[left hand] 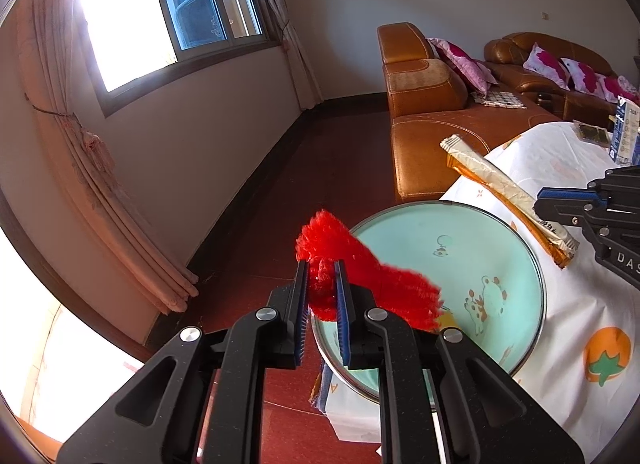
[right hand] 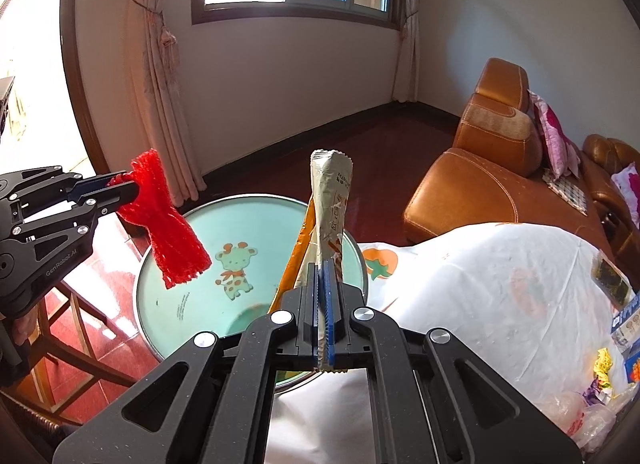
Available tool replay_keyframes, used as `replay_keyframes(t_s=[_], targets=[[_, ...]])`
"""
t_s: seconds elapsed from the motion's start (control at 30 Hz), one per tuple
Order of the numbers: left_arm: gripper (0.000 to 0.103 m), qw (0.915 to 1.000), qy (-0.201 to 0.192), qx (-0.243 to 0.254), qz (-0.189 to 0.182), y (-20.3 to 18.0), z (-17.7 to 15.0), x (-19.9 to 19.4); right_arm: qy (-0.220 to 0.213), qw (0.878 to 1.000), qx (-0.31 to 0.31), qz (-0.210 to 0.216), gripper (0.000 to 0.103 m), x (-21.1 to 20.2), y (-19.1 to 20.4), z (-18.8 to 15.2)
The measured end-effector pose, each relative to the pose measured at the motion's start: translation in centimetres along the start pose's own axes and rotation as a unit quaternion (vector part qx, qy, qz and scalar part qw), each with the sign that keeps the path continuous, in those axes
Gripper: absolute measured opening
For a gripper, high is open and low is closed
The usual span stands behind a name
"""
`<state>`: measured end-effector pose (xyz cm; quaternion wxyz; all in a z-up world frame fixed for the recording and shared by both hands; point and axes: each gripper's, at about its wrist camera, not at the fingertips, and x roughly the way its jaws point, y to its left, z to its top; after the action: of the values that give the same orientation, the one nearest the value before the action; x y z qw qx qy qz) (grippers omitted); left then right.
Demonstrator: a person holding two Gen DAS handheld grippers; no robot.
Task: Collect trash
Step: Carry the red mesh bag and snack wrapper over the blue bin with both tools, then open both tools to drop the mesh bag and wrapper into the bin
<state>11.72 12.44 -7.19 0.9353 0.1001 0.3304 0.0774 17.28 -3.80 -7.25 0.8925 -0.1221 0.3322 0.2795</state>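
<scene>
My left gripper (left hand: 323,264) is shut on a red foam net sleeve (left hand: 384,284) and holds it above the near-left rim of a round teal basin (left hand: 500,264) with cartoon animals. The sleeve also shows in the right wrist view (right hand: 168,223), hanging from the left gripper (right hand: 122,185) over the basin (right hand: 192,296). My right gripper (right hand: 322,264) is shut on a long silver and orange snack wrapper (right hand: 330,203), which sticks up over the basin's right side. In the left wrist view the wrapper (left hand: 492,179) stretches from the right gripper (left hand: 538,205).
The basin sits at the edge of a table under a white fruit-print cloth (right hand: 500,288). More wrappers (right hand: 604,376), a seaweed packet (right hand: 610,276) and a blue carton (left hand: 626,131) lie on it. A brown leather sofa (left hand: 436,131) stands behind; a wooden stool (right hand: 68,328) is at left.
</scene>
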Motion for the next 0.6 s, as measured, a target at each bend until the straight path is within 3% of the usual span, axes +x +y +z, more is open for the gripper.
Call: replay_keyframes(t_s=[0.07,0.17,0.23,0.3,0.5,0.57,0.6], targets=[[0.016,1.0000,0.001,0.003,-0.004,-0.2,0.0,0.0,0.004,1.000,0.000,0.008,0.005,0.2,0.1,0.0],[0.029,1.0000,-0.001,0.006,-0.003,-0.5,-0.1,-0.1,0.007,1.000,-0.001,0.010,0.018,0.4,0.2,-0.1],[0.031,1.0000,-0.001,0.008,-0.005,-0.6,-0.1,-0.1,0.009,1.000,0.001,0.010,0.021,0.5,0.1,-0.1],[0.043,1.0000,-0.003,0.006,-0.001,-0.5,-0.1,-0.2,0.008,1.000,0.003,0.007,0.028,0.4,-0.1,-0.2],[0.054,1.0000,-0.003,0.003,0.002,-0.6,-0.1,-0.1,0.008,1.000,0.015,0.001,0.031,0.0,-0.9,-0.3],[0.066,1.0000,-0.005,0.002,0.004,-0.6,-0.1,-0.3,0.007,1.000,0.020,-0.005,0.033,-0.3,-1.2,-0.3],[0.067,1.0000,-0.007,0.001,0.005,-0.7,-0.1,-0.4,0.006,1.000,0.024,-0.009,0.035,-0.6,-1.4,-0.3]])
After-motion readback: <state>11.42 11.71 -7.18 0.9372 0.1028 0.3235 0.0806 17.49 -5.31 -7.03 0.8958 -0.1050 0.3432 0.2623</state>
